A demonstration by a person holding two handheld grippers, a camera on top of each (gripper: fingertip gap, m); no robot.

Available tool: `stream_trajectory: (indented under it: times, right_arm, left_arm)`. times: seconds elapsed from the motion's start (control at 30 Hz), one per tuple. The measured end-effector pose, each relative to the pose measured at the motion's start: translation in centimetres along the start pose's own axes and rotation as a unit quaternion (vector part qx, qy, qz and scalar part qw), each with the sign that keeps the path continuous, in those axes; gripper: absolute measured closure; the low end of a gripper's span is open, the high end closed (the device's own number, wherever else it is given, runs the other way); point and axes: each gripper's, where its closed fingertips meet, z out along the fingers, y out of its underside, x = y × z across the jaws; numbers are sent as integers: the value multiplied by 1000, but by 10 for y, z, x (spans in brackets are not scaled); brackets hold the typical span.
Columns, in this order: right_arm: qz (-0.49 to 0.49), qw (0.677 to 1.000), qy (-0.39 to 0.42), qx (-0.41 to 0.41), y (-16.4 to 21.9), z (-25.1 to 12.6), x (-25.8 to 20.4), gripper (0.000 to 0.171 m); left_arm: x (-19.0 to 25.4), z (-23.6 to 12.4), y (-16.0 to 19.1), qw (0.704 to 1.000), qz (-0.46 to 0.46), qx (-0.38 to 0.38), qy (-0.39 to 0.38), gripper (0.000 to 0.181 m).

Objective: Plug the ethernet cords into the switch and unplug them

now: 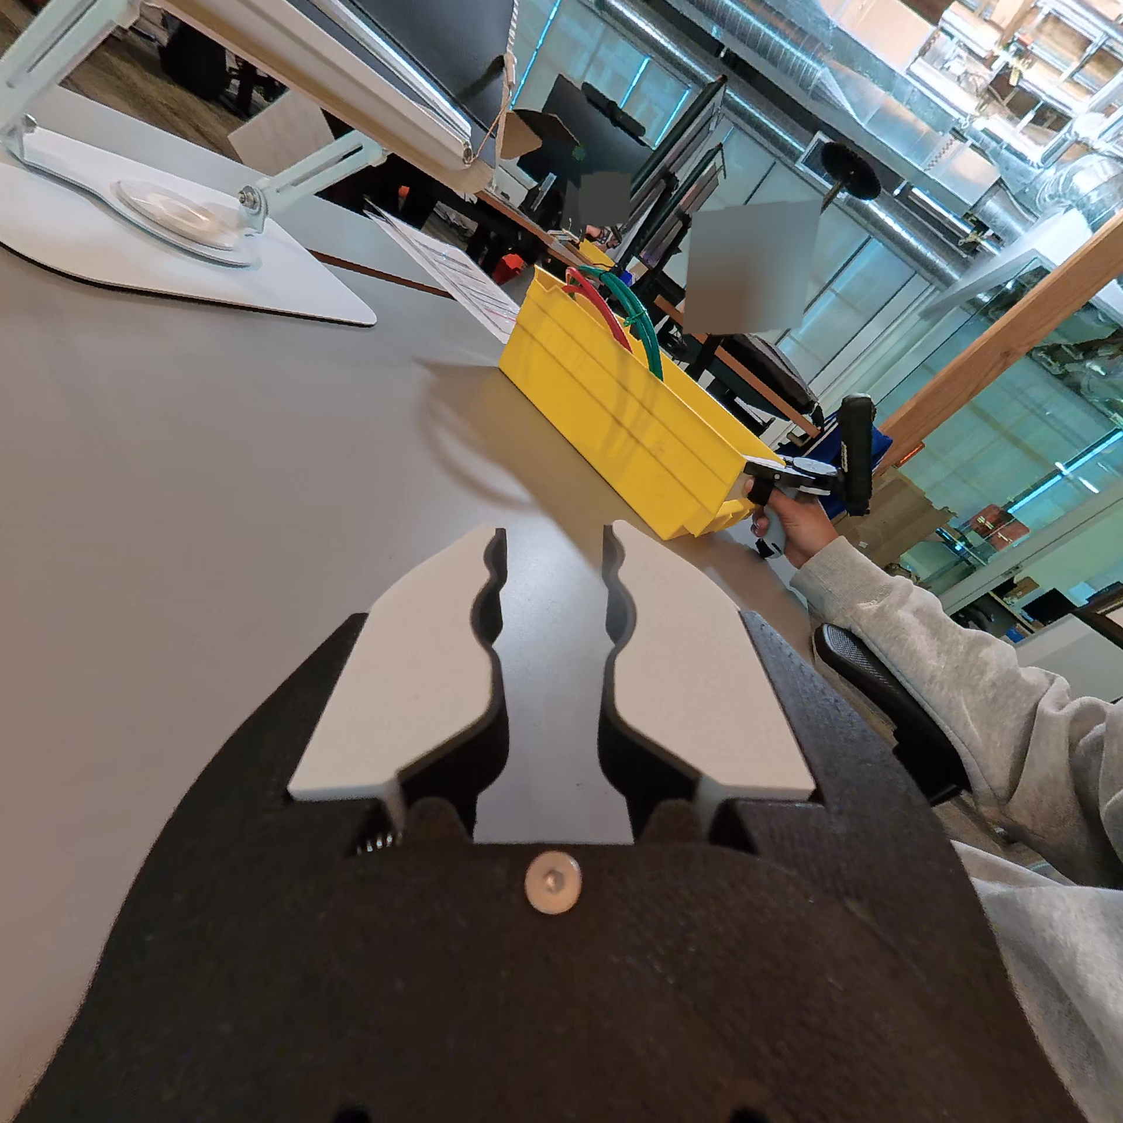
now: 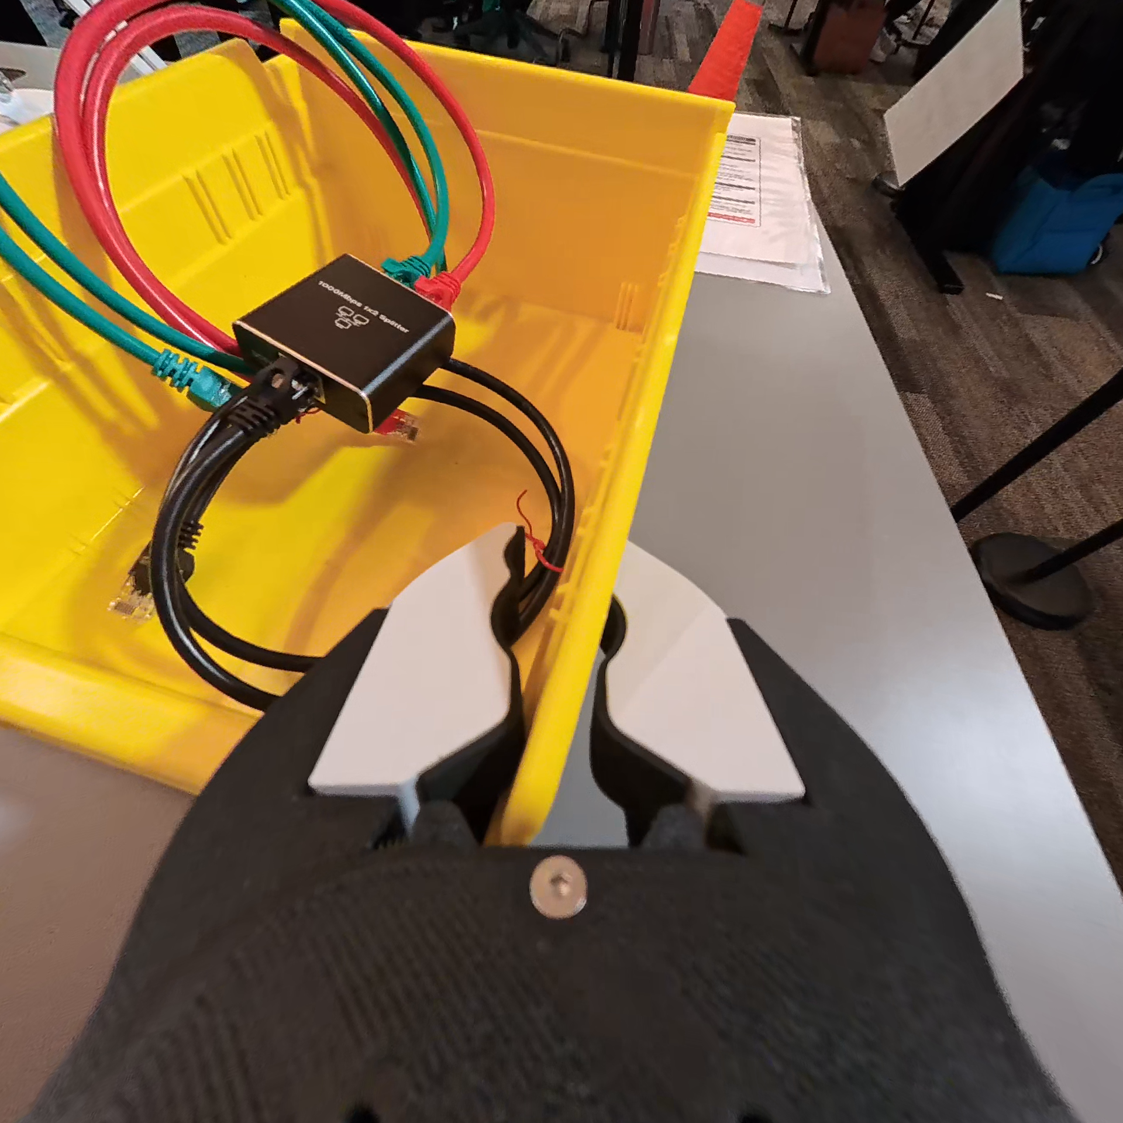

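A yellow bin (image 2: pixel 200 200) is seen on the grey worktop (image 2: pixel 790 486), and the task's things are all inside it. The small black switch (image 2: pixel 346 340) is found in the middle of the right wrist view, up and to the left of the right claw (image 2: pixel 562 562). Its long side is pointed from lower left to upper right of the frame. A green cord (image 2: pixel 419 158) and a red cord (image 2: pixel 79 121) are plugged into its far end, and a black cord (image 2: pixel 182 486) is plugged into its near end. One loose green plug (image 2: pixel 194 377) and one loose clear plug (image 2: pixel 130 598) are left lying beside it. The right claw is spread a little, with the bin's right wall (image 2: pixel 607 547) held between its two fingers; whether the wall is really pinched cannot be told. In the left wrist view the left claw (image 1: pixel 553 535) is spread and nothing is held in it. The bin is seen far off in the upper right of that frame, so the switch is much nearer to the right claw. The bin is probably being steadied or pulled closer first. To reach the plugs, the right claw would need to be let go of the wall and moved up and left over the rim.
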Motion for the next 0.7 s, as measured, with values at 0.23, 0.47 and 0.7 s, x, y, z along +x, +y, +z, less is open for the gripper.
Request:
stream_trajectory:
  times: [0.23,0.47,0.7]
  right_arm:
    - [27,1000,0,4,-2,-3,-4,151]
    - [80,995,-52,11,-10,-7,-22,149]
    - [63,992,-108,7,-19,-7,-63,148]
  left_arm:
    - [0,0,0,1000,-1,1,0,151]
    - [-1,0,0,1000,-3,1,1,151]
    - [-1,-1,-1,1000,-3,2,0,151]
